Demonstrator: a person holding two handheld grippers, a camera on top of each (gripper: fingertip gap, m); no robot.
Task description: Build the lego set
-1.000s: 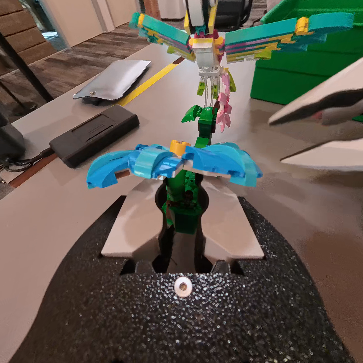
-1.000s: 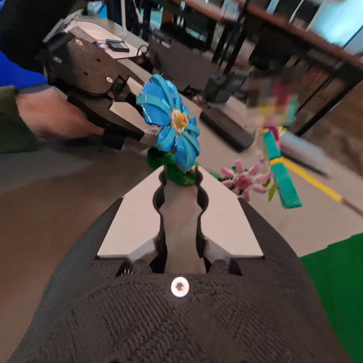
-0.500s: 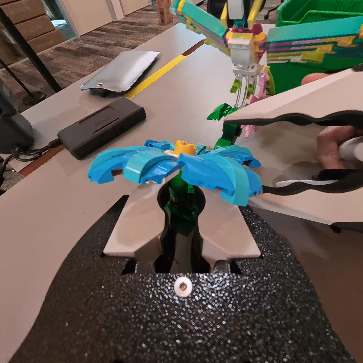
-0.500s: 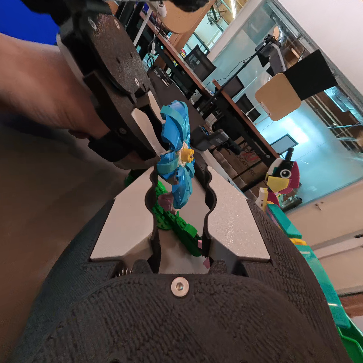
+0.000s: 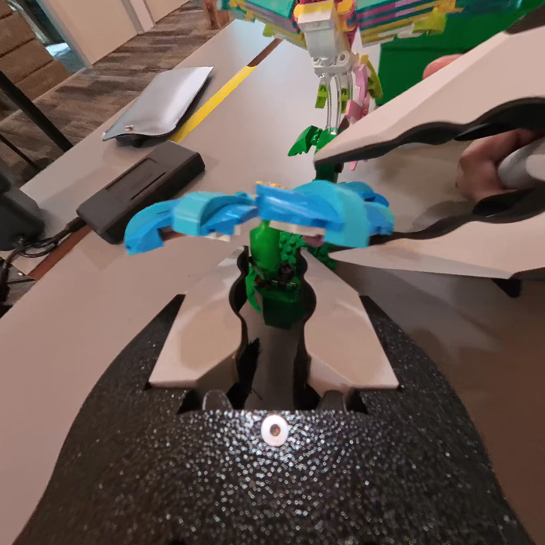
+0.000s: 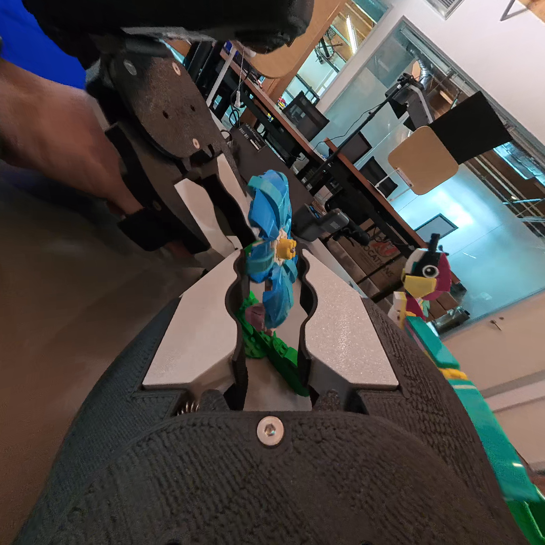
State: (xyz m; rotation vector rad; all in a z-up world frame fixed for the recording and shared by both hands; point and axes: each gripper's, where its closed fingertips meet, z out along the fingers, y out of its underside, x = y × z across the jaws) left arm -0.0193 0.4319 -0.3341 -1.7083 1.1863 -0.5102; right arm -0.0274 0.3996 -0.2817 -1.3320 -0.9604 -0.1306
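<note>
A brick-built blue flower (image 5: 265, 212) with a yellow centre stands on a green stem (image 5: 280, 306). My left gripper (image 5: 272, 259) is shut on that stem just under the petals. My right gripper (image 6: 271, 256) is open, and its jaws stand on either side of the flower's petals (image 6: 271, 250) without closing on them. In the left wrist view it comes in from the right (image 5: 324, 206), one finger above the petal edge and one below. A green leafy base (image 6: 265, 345) lies between the right fingers. A brick-built bird with teal wings (image 5: 321, 32) stands behind on clear legs.
A small pink flower (image 5: 358, 100) sits by the bird's legs. A green bin (image 5: 413, 67) stands at the back right. A black box (image 5: 141, 185), a grey pouch (image 5: 165, 100) and a yellow tape line (image 5: 212, 100) lie on the grey table (image 5: 88, 309) to the left. Across from one pair of fingers to the other is roughly 6 cm.
My right gripper has come in from the right, tilted over, and its open jaws now straddle the blue flower's petals. My left gripper has kept its hold on the stem.
</note>
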